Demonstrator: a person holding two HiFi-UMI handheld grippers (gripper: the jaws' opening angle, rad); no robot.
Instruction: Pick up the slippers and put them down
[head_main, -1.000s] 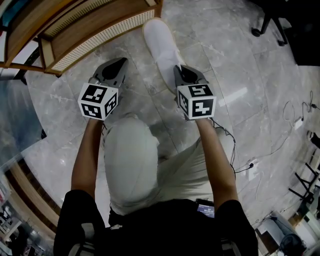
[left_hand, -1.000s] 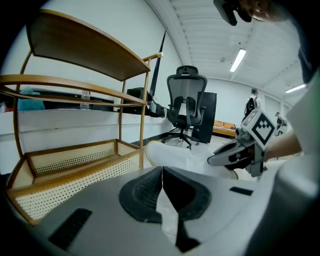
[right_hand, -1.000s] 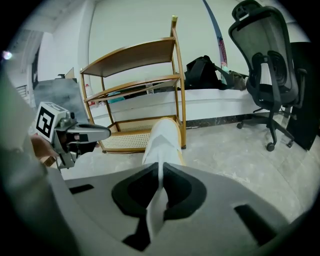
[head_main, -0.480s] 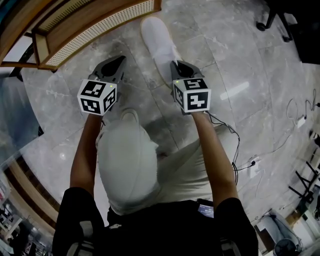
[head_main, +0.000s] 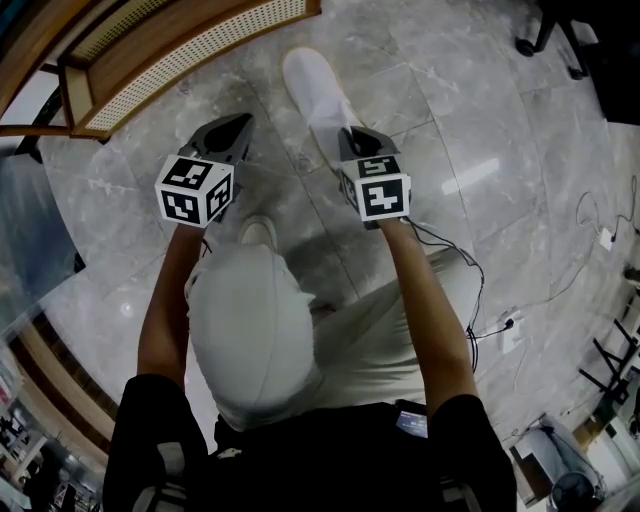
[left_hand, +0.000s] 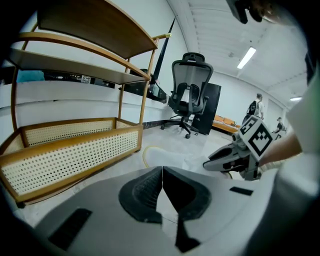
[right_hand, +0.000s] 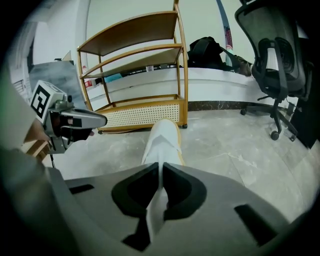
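white fabric slipper (head_main: 313, 88) with a thin yellowish rim at the sole, stretched out over the grey marble floor (head_main: 480, 130). in the head view its toe points to 11 o'clock and its heel end to 5. a wooden rack (head_main: 150, 60) with cane-mesh sides stands at 10 o'clock of it, near but apart.

right gripper (head_main: 350, 140): jaws clenched on the slipper's heel-end edge. in the right gripper view a thin white fold runs between the pads, and the rest of the slipper extends away toward 12 o'clock. we cannot tell whether the toe rests on the floor or hangs just above it.

left gripper (head_main: 228, 135): at 9 o'clock of the right one, apart from the slipper. jaws pressed together, nothing visible between them. we can identify only one slipper. a pale curved shape at 6 o'clock of the left gripper is too hidden to name.

handling (our judgement): light, with a soft upper that folds flat under the pads, so the pinch is thin and could slip if jerked. the sole looks flexible, so we expect the toe to droop. not fragile. the best hold is the heel edge or the rim of the opening, sole down. for set-down we would let the toe meet the floor first, then release.
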